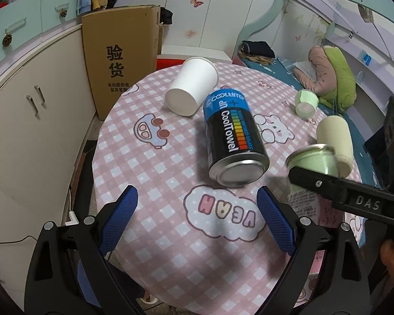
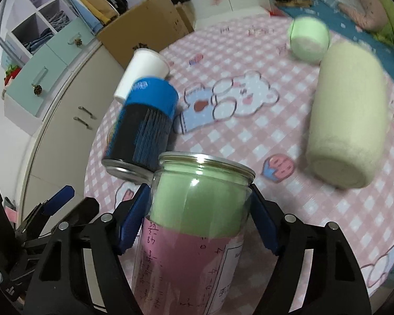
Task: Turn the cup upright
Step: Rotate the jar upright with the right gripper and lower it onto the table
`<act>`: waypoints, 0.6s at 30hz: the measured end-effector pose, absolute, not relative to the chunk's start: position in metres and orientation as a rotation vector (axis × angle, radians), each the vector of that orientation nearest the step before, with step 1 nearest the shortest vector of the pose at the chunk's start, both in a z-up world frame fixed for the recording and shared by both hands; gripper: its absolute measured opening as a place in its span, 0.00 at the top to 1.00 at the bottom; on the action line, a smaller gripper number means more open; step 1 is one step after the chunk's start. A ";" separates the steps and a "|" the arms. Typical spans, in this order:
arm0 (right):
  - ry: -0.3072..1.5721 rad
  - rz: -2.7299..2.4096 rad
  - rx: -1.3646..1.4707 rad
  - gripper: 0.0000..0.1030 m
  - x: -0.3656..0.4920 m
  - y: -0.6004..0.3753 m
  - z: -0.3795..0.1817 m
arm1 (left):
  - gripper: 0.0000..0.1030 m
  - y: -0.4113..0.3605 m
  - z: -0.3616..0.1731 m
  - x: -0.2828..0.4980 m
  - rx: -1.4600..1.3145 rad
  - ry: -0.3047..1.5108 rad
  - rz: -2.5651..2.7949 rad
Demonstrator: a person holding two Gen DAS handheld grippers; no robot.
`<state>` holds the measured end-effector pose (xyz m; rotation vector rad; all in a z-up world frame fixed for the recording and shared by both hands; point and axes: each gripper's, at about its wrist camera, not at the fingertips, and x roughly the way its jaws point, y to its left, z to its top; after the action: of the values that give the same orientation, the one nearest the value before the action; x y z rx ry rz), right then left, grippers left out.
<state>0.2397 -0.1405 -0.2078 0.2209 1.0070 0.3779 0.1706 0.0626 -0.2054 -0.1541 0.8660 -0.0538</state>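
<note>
Cup, clear jar with green roll inside, clamped between our right tool pads, raised off counter, tilted, mouth forward; flip underway, setting down upright left. Our left tool spread wide, holding nothing, hovering over near counter edge. Can lies just beside, paper cup behind it, cream roll right. Free room near front edge; we judge clearance tight by can.

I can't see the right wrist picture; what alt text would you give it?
The right gripper is clamped on a clear jar with green filling and a pink label, above a pink checked tablecloth. Beyond it lie a blue-and-black can, a white paper cup, a cream cylinder and a small green cup, all on their sides.
</note>
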 end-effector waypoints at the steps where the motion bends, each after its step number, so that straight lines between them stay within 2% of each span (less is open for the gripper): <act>1: 0.982 0.369 0.204 0.31 0.240 -0.141 -0.203 | 0.10 0.062 -0.205 0.171 -0.155 0.864 -0.053; 7: 0.824 0.330 0.071 0.32 0.236 -0.136 -0.176 | 0.10 0.059 -0.197 0.176 -0.163 0.841 -0.050; 18: 0.653 0.275 -0.122 0.32 0.221 -0.118 -0.168 | 0.10 0.058 -0.190 0.176 -0.172 0.823 -0.030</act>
<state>0.2207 -0.1181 -0.1676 -0.1216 0.6525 0.2750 0.1760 0.0576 -0.1900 -0.1716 0.8233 -0.0296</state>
